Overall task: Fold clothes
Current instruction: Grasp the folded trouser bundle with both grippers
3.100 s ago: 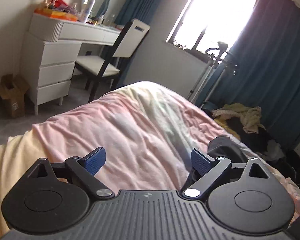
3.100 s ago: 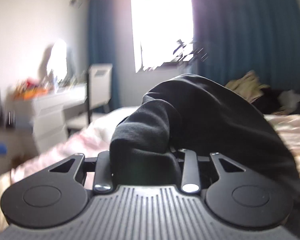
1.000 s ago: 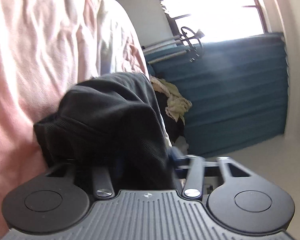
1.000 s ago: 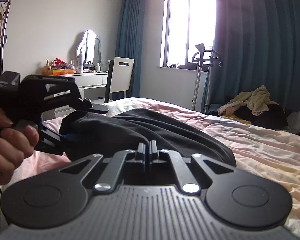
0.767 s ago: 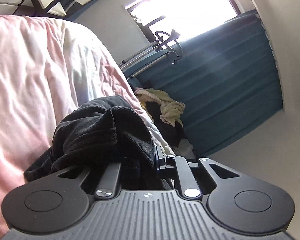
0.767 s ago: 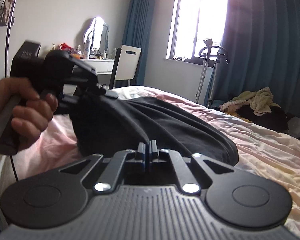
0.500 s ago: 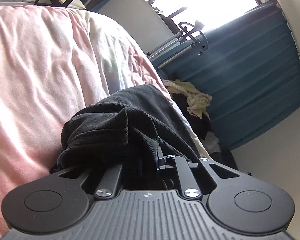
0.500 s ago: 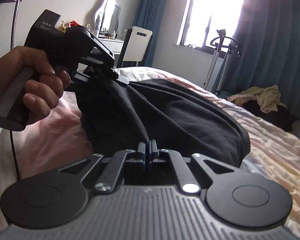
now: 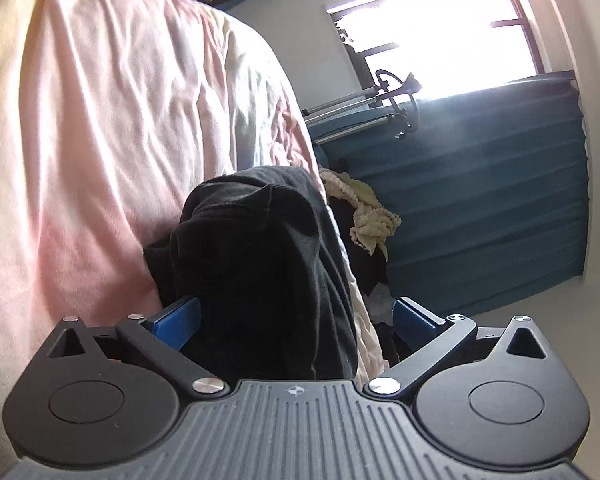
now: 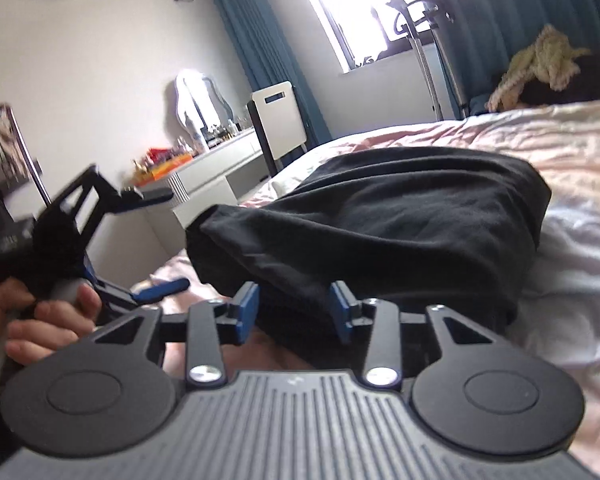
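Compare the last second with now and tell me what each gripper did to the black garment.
Both let go. The left gripper, shut on the black garment a second ago, now has its jaws wide apart, the cloth loose between them. The right gripper, shut before, has opened too and only brackets the garment's near edge. The garment now lies bunched on the pink bedding. The pile of clothes beyond stayed put.
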`<state>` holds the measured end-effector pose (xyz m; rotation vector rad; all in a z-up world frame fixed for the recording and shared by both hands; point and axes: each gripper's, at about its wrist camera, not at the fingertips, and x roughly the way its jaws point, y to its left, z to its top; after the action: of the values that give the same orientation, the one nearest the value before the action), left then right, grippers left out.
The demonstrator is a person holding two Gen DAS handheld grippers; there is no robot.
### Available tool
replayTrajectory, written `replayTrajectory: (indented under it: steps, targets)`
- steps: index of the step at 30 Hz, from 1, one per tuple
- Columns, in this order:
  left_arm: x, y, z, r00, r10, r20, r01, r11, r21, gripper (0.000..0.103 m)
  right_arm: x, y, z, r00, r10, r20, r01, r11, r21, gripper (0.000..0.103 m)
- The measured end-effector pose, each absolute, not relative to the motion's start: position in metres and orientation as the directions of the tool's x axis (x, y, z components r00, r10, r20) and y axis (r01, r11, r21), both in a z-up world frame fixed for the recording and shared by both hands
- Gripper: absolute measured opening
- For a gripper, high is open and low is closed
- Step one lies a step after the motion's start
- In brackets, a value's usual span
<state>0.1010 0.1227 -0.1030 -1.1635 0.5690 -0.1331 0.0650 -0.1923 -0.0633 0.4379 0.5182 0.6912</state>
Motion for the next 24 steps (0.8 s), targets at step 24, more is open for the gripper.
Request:
replayTrajectory:
  steps: [24]
  targets:
    - [0.132, 0.117, -0.148, 0.871, -0.374, -0.318, -0.256, 0.207, -0.944, 0.103, 0.080, -0.290, -0.112, 0.796, 0.593, -0.117, -0.068, 0.281, 0.957, 0.077]
